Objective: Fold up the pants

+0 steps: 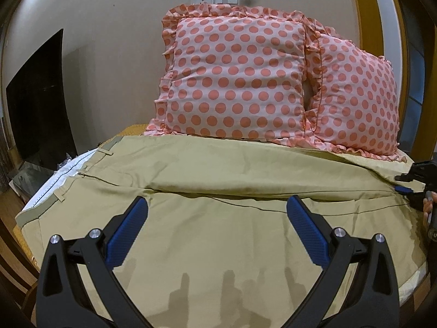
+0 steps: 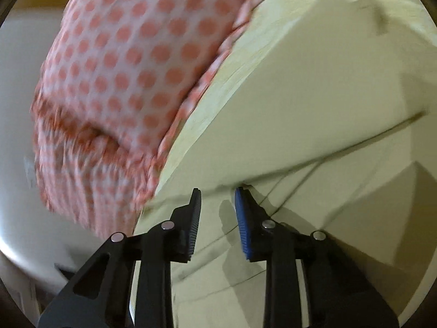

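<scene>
Lying spread wide over the bed (image 1: pixel 24 246), filling the middle and bottom of the left view: tan pants (image 1: pixel 218 232), waistband at the left edge, spotted pillows (image 1: pixel 237 82) behind at the top. Hovering wide open and empty above the cloth: left tool (image 1: pixel 218 205). Reaching for the hem at the right edge: right tool (image 2: pixel 218 191), partly open, gripping nothing yet. Looking like the very start of folding. Needing next: closing on the hem, then carrying it over toward the waistband.
</scene>
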